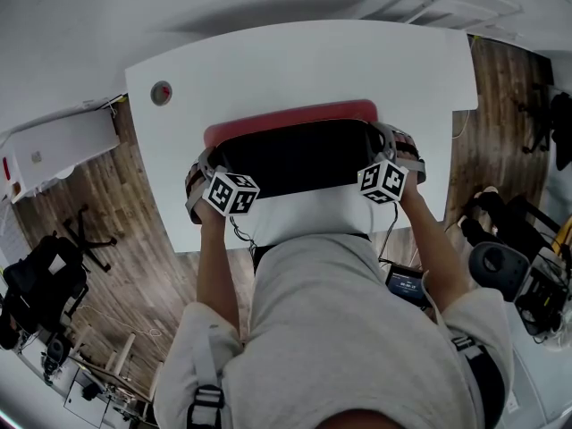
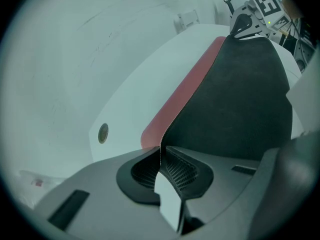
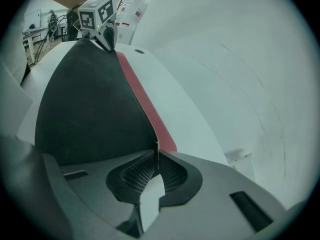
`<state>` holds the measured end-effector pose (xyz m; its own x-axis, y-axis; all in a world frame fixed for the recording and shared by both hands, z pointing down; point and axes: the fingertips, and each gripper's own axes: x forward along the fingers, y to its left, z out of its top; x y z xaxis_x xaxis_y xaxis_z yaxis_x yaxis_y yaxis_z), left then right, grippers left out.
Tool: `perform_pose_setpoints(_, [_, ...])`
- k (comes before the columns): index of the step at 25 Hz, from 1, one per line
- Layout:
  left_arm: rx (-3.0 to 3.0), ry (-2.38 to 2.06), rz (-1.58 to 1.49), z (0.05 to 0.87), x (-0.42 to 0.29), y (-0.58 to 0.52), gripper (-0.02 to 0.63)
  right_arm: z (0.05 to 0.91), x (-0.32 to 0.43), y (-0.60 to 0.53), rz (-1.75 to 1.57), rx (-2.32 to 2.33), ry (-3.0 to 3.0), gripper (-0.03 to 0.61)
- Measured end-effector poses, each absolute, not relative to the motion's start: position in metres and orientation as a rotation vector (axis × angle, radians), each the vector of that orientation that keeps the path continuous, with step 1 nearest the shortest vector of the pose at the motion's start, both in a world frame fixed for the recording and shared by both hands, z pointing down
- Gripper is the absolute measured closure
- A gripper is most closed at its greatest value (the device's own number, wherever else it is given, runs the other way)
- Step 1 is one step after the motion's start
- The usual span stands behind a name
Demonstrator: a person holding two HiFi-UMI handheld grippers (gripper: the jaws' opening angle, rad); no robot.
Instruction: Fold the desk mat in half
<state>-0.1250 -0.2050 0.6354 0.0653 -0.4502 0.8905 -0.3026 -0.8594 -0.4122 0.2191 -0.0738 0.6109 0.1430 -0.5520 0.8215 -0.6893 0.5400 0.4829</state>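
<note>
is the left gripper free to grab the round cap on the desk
Probably not: the left gripper is shut on the desk mat, though nothing blocks the round cap.

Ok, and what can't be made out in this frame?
- Head view: the red face of the desk mat, mostly covered by its own raised black underside.
- Head view: the near edge of the table, partly behind the person's torso.
- All views: the round disc on the table, too small to identify.

left claw (image 2: pixel 161 153) and right claw (image 3: pixel 156 156) clamped, elbows seemingly bent.
</note>
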Motion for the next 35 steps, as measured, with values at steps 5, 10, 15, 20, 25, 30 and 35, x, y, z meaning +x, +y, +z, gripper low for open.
perform_pose_setpoints(5, [-2.202, 0.792, -1.919, 0.635, -0.121, -0.208, 0.575, 0.611, 0.223, -0.077, 0.137, 1.111, -1.52, 0.525])
perform_pose_setpoints(10, [-2.2, 0.8, -1.913, 0.635, -0.118, -0.213, 0.575, 0.612, 0.226, -0.081, 0.131, 1.112, -1.52, 0.525])
perform_pose_setpoints(15, [-2.194, 0.806, -1.911, 0.636, -0.116, -0.218, 0.575, 0.612, 0.228, -0.085, 0.13, 1.119, -1.519, 0.525])
perform_pose_setpoints(20, [-2.194, 0.807, -1.904, 0.636, -0.115, -0.222, 0.575, 0.611, 0.228, -0.089, 0.131, 1.13, -1.515, 0.525])
perform_pose_setpoints(25, [-2.194, 0.815, -1.896, 0.635, -0.111, -0.226, 0.575, 0.611, 0.232, -0.092, 0.125, 1.133, -1.512, 0.525])
perform_pose_setpoints(30, [-2.192, 0.826, -1.892, 0.635, -0.11, -0.23, 0.575, 0.611, 0.234, -0.097, 0.119, 1.129, -1.512, 0.525])
perform_pose_setpoints(35, [-2.194, 0.826, -1.887, 0.636, -0.108, -0.233, 0.575, 0.612, 0.236, -0.099, 0.116, 1.134, -1.508, 0.525])
